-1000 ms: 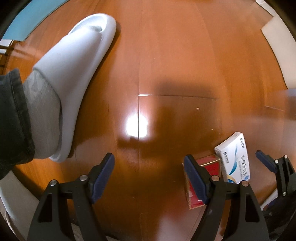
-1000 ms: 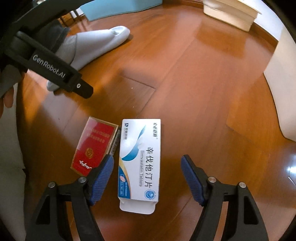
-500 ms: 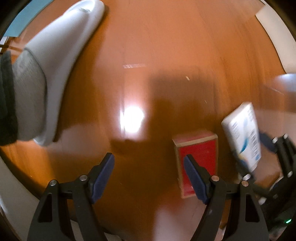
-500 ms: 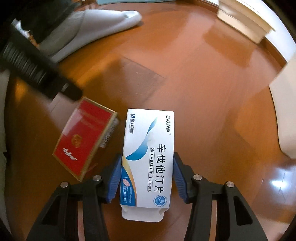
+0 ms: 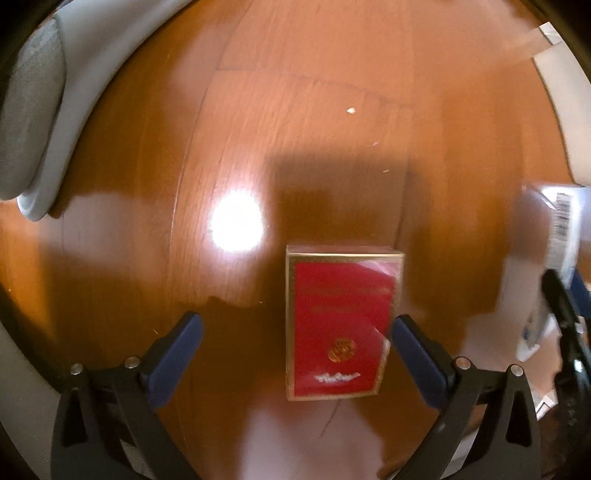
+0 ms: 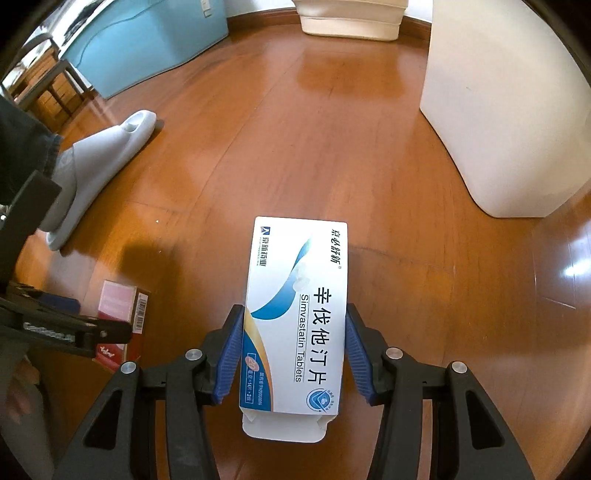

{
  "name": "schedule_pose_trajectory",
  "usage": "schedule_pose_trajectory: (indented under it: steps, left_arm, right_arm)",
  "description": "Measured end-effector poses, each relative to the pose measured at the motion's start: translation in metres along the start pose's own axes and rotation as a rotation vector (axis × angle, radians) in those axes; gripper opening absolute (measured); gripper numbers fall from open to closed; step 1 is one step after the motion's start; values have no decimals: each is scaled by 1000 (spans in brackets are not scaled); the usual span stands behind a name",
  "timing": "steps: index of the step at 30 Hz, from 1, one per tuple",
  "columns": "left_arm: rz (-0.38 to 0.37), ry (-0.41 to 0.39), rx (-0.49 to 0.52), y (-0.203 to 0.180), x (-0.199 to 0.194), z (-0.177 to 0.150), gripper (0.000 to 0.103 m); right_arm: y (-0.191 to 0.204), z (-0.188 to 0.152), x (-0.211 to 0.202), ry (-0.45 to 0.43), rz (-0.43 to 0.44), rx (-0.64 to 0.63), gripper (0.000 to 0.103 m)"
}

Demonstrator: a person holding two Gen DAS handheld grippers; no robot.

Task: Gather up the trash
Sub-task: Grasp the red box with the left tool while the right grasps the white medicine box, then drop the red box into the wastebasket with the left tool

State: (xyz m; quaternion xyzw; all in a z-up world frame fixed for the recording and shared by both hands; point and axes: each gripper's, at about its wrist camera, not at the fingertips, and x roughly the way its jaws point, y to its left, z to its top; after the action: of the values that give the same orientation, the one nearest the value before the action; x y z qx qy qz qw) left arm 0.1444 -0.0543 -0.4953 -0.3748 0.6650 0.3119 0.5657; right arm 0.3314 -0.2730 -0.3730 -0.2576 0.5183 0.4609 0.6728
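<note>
A red cigarette pack lies flat on the wooden floor between the fingers of my left gripper, which is open around it and nearer its right side. The pack also shows in the right wrist view, partly hidden behind the left gripper's body. My right gripper is shut on a white and blue tablet box and holds it above the floor. The box shows blurred at the right edge of the left wrist view.
A person's foot in a grey slipper stands on the floor to the left. A white bin stands at the right, a cream container at the back, and a blue cabinet at the back left.
My right gripper closed on the tablet box and lifted it off the floor. My left gripper moved right and forward until the red pack lay between its open fingers.
</note>
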Motion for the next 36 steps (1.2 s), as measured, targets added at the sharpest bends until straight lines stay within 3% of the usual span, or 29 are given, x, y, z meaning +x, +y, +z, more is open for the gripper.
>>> schedule_pose_trajectory:
  steps: [7, 8, 10, 12, 14, 19, 21, 25, 26, 30, 33, 36]
  left_arm:
    - [36, -25, 46, -18, 1, 2, 101]
    - [41, -23, 55, -19, 4, 5, 93]
    - [30, -33, 83, -25, -1, 6, 87]
    - [40, -64, 178, -40, -9, 6, 58]
    - [12, -55, 247, -52, -12, 6, 58]
    - [-36, -55, 298, -55, -29, 12, 57]
    - [-31, -124, 373, -66, -57, 22, 57]
    - [-18, -386, 470, -84, -147, 61, 57]
    - [-50, -480, 463, -94, -187, 83, 57]
    - [-188, -710, 488, -137, -303, 134, 57]
    - [-220, -891, 690, -205, -368, 135, 57]
    - [-230, -913, 850, -265, -381, 132, 57]
  right_arm:
    - [-12, -14, 3, -3, 1, 14, 53]
    - [-11, -11, 9, -3, 1, 15, 53]
    - [-11, -11, 8, -5, -3, 16, 53]
    - [-11, -11, 8, -5, -4, 19, 53]
    - [-10, -12, 11, -3, -6, 18, 53]
    - [-12, -12, 11, -1, -4, 23, 53]
    - [-14, -12, 10, -2, -6, 30, 53]
    - [-19, -13, 10, -3, -11, 52, 53]
    - [-20, -13, 9, -4, -9, 61, 53]
    - [-21, -11, 5, -19, -11, 68, 53]
    - [-24, -12, 2, -28, -11, 79, 53]
    - [-29, -14, 0, -34, -12, 101, 53]
